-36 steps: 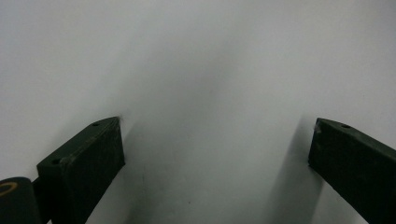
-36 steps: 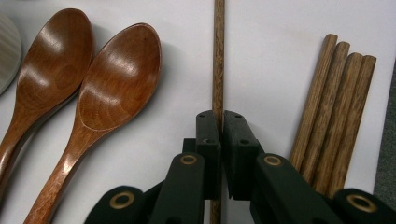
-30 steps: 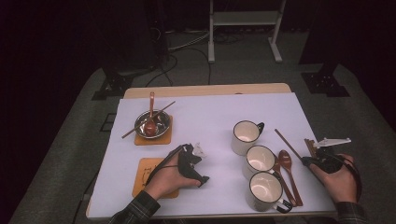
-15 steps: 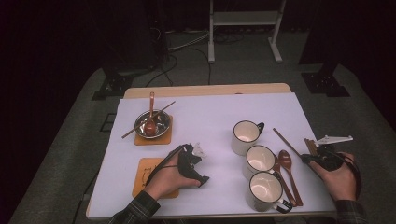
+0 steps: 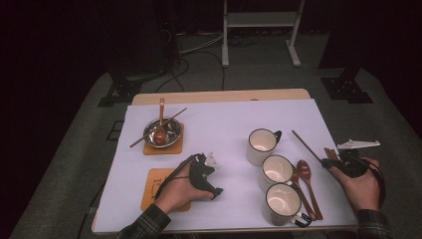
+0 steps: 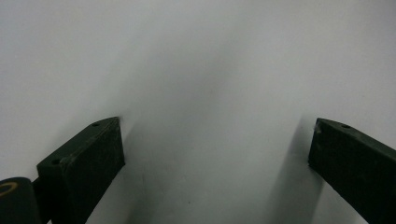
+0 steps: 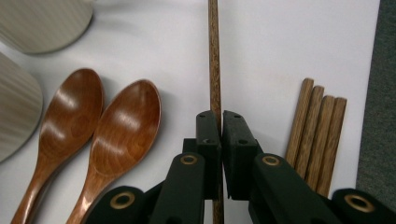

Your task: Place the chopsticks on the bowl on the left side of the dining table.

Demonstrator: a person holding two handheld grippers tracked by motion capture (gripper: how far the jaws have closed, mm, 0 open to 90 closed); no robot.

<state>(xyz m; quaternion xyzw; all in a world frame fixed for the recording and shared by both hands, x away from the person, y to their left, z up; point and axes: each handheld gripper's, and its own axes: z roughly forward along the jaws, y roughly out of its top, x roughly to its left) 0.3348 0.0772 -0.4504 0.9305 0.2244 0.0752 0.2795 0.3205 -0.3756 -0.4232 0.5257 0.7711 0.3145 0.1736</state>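
Observation:
My right gripper [image 7: 220, 114] is shut on a single dark wooden chopstick [image 7: 214, 70], which runs straight away from the jaws over the white sheet. In the high view the right gripper [image 5: 328, 163] sits near the table's right edge, and the chopstick [image 5: 304, 145] angles up and left from it. Several more chopsticks [image 7: 317, 135] lie just right of the jaws, and two wooden spoons [image 7: 116, 135] lie to their left. My left gripper [image 5: 205, 174] rests at the front left of the sheet. Its jaws [image 6: 217, 126] stand wide open over bare white sheet.
Three white mugs [image 5: 276, 169] stand in a diagonal row left of the spoons. A metal bowl [image 5: 161, 132] with a spoon and a chopstick sits on an orange coaster at the back left. Another orange coaster [image 5: 157, 180] lies under the left hand.

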